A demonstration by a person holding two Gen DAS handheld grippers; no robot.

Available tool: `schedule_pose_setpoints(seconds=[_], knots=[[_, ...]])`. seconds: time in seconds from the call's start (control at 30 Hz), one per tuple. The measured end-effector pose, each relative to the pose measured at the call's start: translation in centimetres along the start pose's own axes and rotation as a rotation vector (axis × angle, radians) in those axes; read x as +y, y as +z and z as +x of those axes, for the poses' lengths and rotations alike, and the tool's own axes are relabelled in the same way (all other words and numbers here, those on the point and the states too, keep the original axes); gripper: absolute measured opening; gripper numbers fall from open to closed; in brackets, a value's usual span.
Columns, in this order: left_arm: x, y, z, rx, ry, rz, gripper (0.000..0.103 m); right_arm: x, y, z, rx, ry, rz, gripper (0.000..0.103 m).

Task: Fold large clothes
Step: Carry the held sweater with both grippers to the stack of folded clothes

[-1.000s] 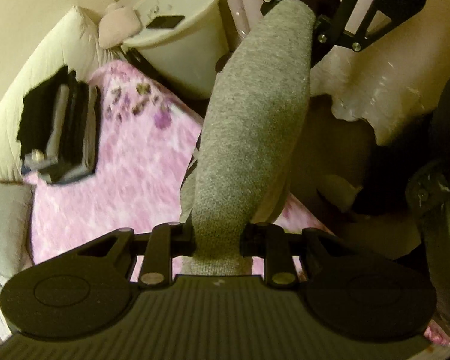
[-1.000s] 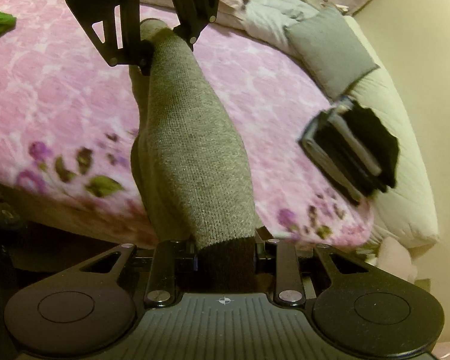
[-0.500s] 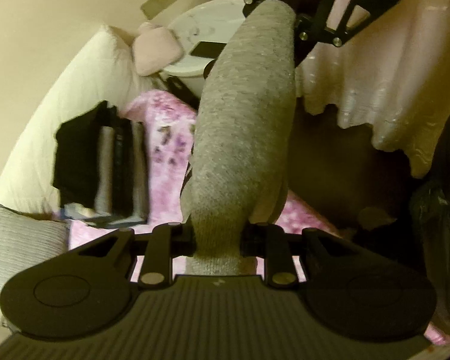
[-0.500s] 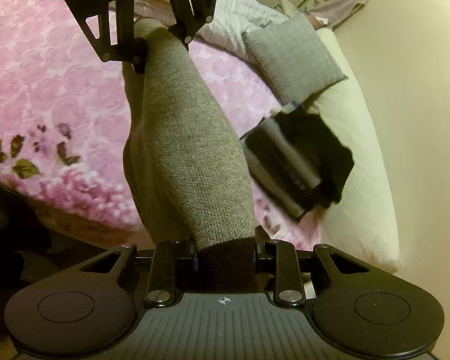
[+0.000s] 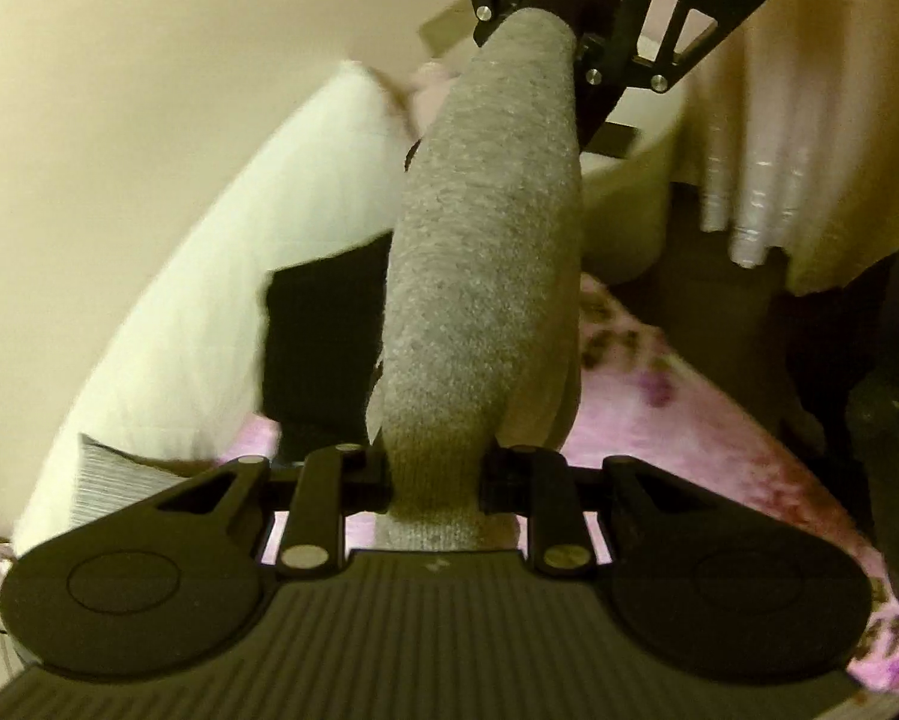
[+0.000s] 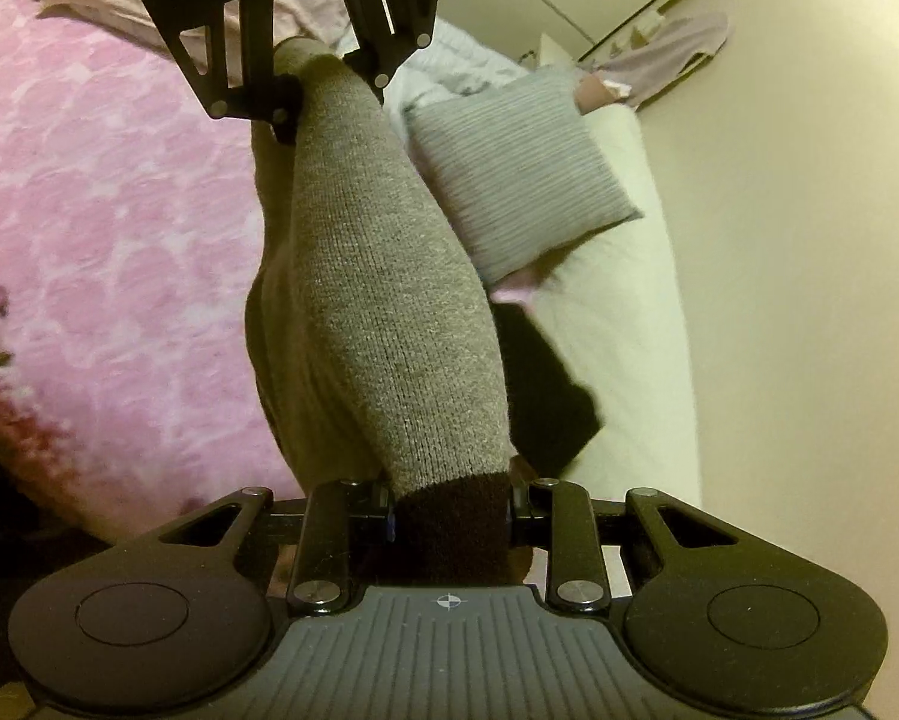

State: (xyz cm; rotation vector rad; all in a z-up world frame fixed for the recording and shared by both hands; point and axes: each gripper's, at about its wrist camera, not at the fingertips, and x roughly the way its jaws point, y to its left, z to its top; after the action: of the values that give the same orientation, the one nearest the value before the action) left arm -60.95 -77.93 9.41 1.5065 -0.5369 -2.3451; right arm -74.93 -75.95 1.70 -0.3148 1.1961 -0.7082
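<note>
A folded grey knit garment (image 5: 485, 276) with a dark brown end hangs in the air, stretched between both grippers. My left gripper (image 5: 434, 474) is shut on its grey end, and the right gripper's frame shows at the top of this view, clamped on the dark end. In the right wrist view my right gripper (image 6: 449, 510) is shut on the dark brown end of the garment (image 6: 389, 300), and the left gripper holds the far grey end. A stack of folded dark clothes (image 5: 323, 336) lies under the garment on the pink bedspread (image 6: 107, 198).
A long cream bolster (image 6: 623, 312) runs along the bed's edge by the beige wall. A grey striped cushion (image 6: 509, 180) leans on it. A white round bedside table (image 5: 629, 192) and pale curtain (image 5: 809, 138) stand beyond the bed's corner.
Both grippers have carried the stretched garment toward the bolster side of the bed; it now hangs over the stack of dark clothes, which it partly hides. Both grips are unchanged.
</note>
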Motion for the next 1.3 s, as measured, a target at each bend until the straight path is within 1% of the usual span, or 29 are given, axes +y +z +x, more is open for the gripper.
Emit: schedule_pose_setpoints(seconds=[0.2,0.3,0.43,0.5,0.53,0.57,0.6,0.63,0.67,0.73,0.77,0.8,0.83,0.87,0.9,0.93,1.0,1.03,1.1,1.17,1.2,1.23,1.3], knots=[[7.4,1.8,1.6,0.009,0.114,-0.066,0.02,-8.8,0.7,3.2,-0.074,-0.023,-0.045,0.025],[10.9,2.6,3.6,0.032,0.157,-0.114,0.02,-13.3,0.8,6.4,-0.114,-0.011,-0.075,0.025],[16.1,3.3,7.6,0.083,0.211,-0.196,0.02,-19.2,0.9,11.5,-0.17,-0.002,-0.126,0.025],[18.5,4.0,9.7,0.105,0.249,-0.228,0.02,-21.5,0.8,14.3,-0.203,-0.016,-0.148,0.025],[19.6,4.2,10.7,0.113,0.282,-0.24,0.02,-22.3,0.6,15.5,-0.223,-0.036,-0.165,0.025],[19.8,4.2,11.3,0.117,0.314,-0.244,0.02,-22.9,0.2,16.7,-0.248,-0.068,-0.183,0.025],[20.3,4.0,12.4,0.123,0.366,-0.233,0.02,-23.2,-0.4,17.9,-0.273,-0.097,-0.192,0.026],[19.9,4.1,13.7,0.13,0.403,-0.224,0.02,-22.9,-1.2,19.1,-0.293,-0.116,-0.188,0.026],[18.7,3.8,15.3,0.136,0.43,-0.214,0.02,-22.3,-2.3,20.4,-0.311,-0.129,-0.176,0.026],[16.1,3.0,19.2,0.162,0.458,-0.201,0.02,-19.9,-4.9,23.8,-0.348,-0.149,-0.169,0.027],[14.3,2.4,21.7,0.181,0.448,-0.208,0.02,-18.1,-6.5,25.9,-0.348,-0.138,-0.181,0.027],[12.6,1.7,24.0,0.204,0.426,-0.218,0.02,-16.4,-7.9,27.9,-0.329,-0.106,-0.198,0.027],[10.7,1.1,26.2,0.232,0.394,-0.221,0.02,-14.8,-9.2,29.6,-0.293,-0.048,-0.211,0.027],[8.4,0.4,28.5,0.264,0.344,-0.214,0.02,-13.2,-10.3,30.8,-0.261,0.007,-0.218,0.027],[6.7,-0.1,29.9,0.283,0.317,-0.202,0.02,-12.2,-11.1,31.2,-0.258,0.018,-0.228,0.027],[5.1,-0.4,30.8,0.29,0.321,-0.189,0.02,-11.3,-12.1,31.2,-0.275,0.003,-0.242,0.028],[3.1,-0.6,31.1,0.28,0.363,-0.193,0.02,-10.6,-13.4,30.8,-0.311,-0.026,-0.242,0.034],[2.9,-0.7,31.0,0.271,0.377,-0.211,0.02,-10.5,-13.6,30.6,-0.306,-0.027,-0.238,0.036],[2.8,-0.8,30.6,0.267,0.381,-0.228,0.024,-10.5,-14.4,30.1,-0.283,-0.043,-0.247,0.039],[2.2,-1.2,29.4,0.27,0.393,-0.223,0.028,-10.8,-14.9,29.6,-0.284,-0.075,-0.265,0.039],[1.9,-1.1,29.4,0.272,0.396,-0.214,0.029,-10.9,-15.3,29.1,-0.282,-0.088,-0.258,0.039],[1.8,-1.1,30.5,0.274,0.402,-0.206,0.029,-11.0,-15.6,28.8,-0.277,-0.093,-0.245,0.039],[1.9,-1.4,30.1,0.273,0.411,-0.202,0.029,-10.4,-15.9,29.0,-0.256,-0.091,-0.218,0.039]])
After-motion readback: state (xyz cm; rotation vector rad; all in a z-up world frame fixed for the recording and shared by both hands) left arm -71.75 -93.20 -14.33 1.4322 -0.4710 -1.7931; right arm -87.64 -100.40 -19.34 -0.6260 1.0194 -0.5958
